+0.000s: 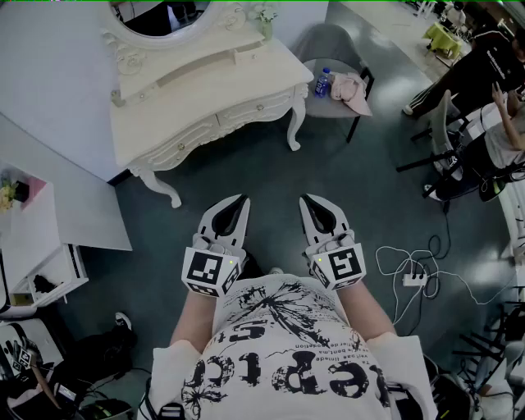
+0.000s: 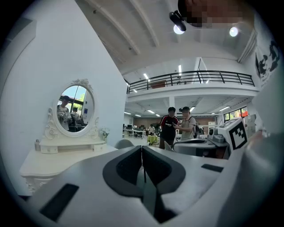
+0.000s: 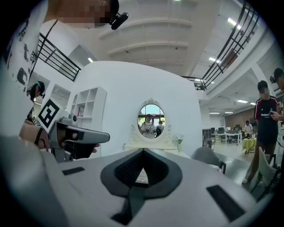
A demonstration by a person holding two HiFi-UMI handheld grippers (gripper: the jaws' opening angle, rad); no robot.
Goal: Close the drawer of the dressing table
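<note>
The dressing table [image 1: 205,90] stands against the white wall, with an oval mirror [image 1: 164,15] on top and a small vase [image 1: 264,23] near the table's right end. The drawer [image 1: 250,108] sits in the table's front, just under the top. From here its face looks flush with the rest of the front, with no gap showing. The person stands well back from the table, with dark floor between, and holds both tools close to the chest, aimed at the table and roughly level. The left gripper [image 1: 239,199] has its jaws pressed together tip to tip with nothing between them. The right gripper [image 1: 308,199] is likewise closed and empty. The two are side by side, apart from each other and nowhere near touching the table. Just right of the table is a grey chair [image 1: 328,41] with a bottle [image 1: 322,82] and a pink cloth [image 1: 353,90] on its seat. Left of the table, nearer the person, stands a white shelf unit [image 1: 37,225]. Well to the table's right are some people [image 1: 480,74], and white cables [image 1: 410,275] lie on the floor.
</note>
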